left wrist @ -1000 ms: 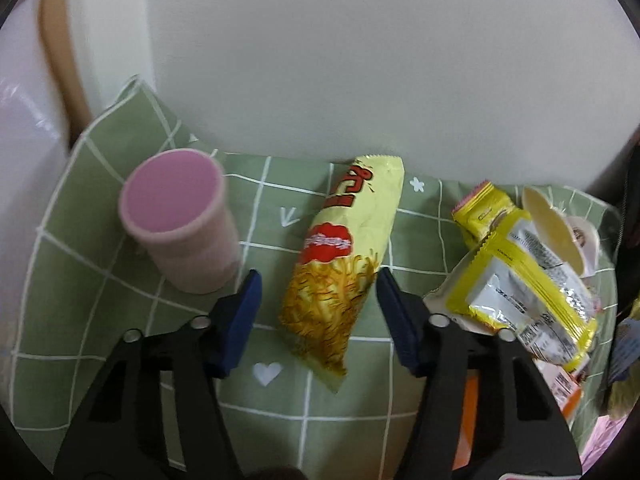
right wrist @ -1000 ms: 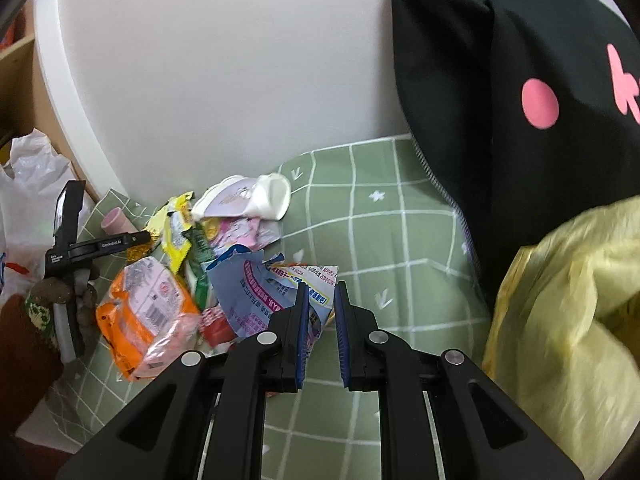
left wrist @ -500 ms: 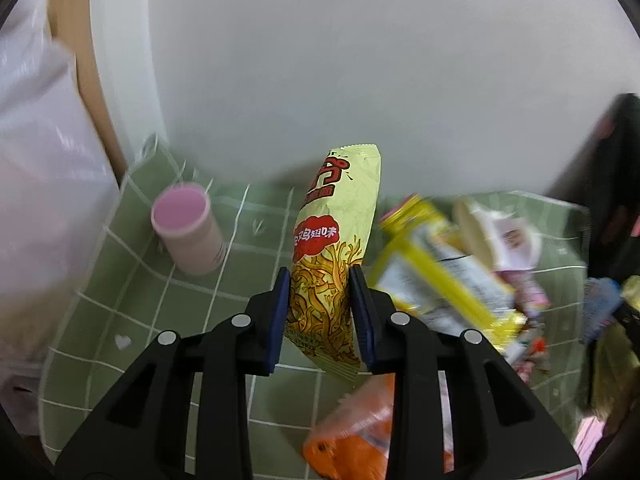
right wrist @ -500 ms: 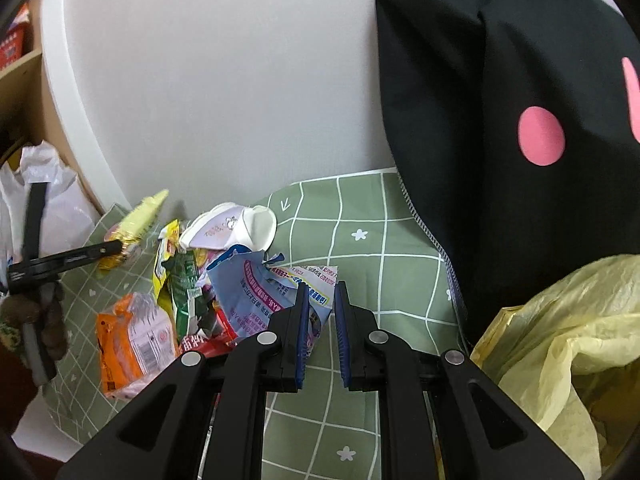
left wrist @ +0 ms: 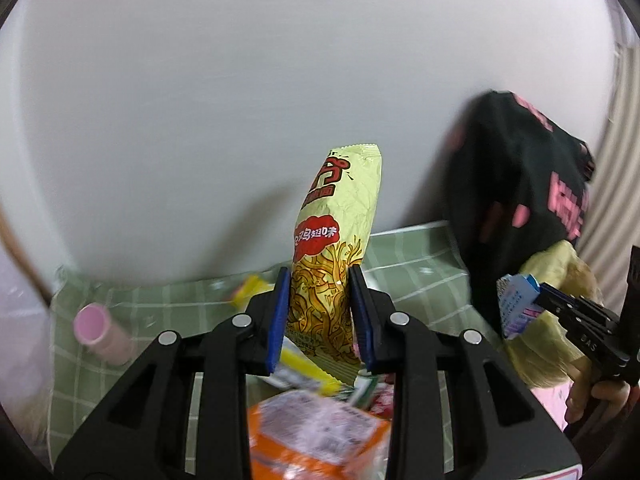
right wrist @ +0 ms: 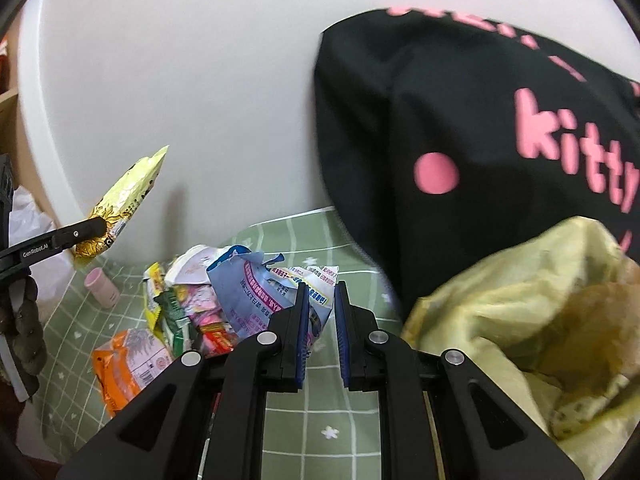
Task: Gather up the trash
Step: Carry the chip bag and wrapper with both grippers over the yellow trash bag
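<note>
A yellow noodle snack packet (left wrist: 340,216) stands upright between the blue pads of my left gripper (left wrist: 318,280), which is shut on it and holds it above the table. From the right wrist view the same packet (right wrist: 124,200) hangs at the far left in that gripper (right wrist: 92,226). My right gripper (right wrist: 321,292) is shut on a crumpled blue and white wrapper (right wrist: 260,292). In the left wrist view that wrapper (left wrist: 514,304) is held in the air, close to an open yellow trash bag (left wrist: 552,276).
A green checked cloth (right wrist: 312,432) covers the table. On it lie a heap of wrappers (right wrist: 184,304), an orange packet (right wrist: 124,368) and a pink cup (right wrist: 102,286). A black bag with pink letters (right wrist: 440,120) stands against the wall behind the yellow bag (right wrist: 520,300).
My left gripper closed on the noodle packet and lifted it off the cloth, up and toward the right. My right gripper rose a little with the blue wrapper in it.
</note>
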A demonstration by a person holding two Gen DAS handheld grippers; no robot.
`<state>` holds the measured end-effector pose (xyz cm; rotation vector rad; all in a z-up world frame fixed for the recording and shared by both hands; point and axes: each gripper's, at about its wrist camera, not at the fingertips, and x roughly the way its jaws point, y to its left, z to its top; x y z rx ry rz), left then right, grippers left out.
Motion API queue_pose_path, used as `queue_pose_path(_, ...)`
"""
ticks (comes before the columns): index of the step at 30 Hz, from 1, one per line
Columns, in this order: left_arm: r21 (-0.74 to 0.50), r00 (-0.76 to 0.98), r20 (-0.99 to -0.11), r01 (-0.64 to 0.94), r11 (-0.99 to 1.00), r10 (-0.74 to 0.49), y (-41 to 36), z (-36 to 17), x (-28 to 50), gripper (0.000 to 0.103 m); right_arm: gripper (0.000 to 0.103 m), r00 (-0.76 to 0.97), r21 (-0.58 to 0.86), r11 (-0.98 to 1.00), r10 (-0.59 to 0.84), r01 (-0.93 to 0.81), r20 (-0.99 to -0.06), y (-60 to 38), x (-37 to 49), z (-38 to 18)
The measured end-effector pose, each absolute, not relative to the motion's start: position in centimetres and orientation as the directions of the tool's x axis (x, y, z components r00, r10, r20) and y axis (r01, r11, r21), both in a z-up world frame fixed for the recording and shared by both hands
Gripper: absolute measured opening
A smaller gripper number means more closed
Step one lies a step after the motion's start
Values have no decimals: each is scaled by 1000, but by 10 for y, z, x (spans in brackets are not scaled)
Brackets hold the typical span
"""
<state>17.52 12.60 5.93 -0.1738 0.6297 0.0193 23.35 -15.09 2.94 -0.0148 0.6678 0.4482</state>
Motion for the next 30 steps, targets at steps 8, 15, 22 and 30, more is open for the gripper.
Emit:
queue_pose_path(8, -158, 792, -571, 151, 976, -215, 64, 65, 205, 28, 13, 777, 79, 966, 247, -248, -579, -202, 220, 51)
queue_pose_path(15, -179, 723, -539, 404, 897, -432, -22, 82, 229, 28, 13, 850, 38, 996, 85, -77, -521, -266, 201, 83)
queue_pose_path(22, -242, 538, -568, 614, 751, -623, -104, 79, 251, 28, 13, 866, 21, 990, -111, 139, -488, -340, 179, 106)
queue_pose_path(30, -174, 328, -789, 691, 701, -520, -186, 14, 274, 29, 13, 855, -2, 989, -129, 148, -502, -363, 188, 105)
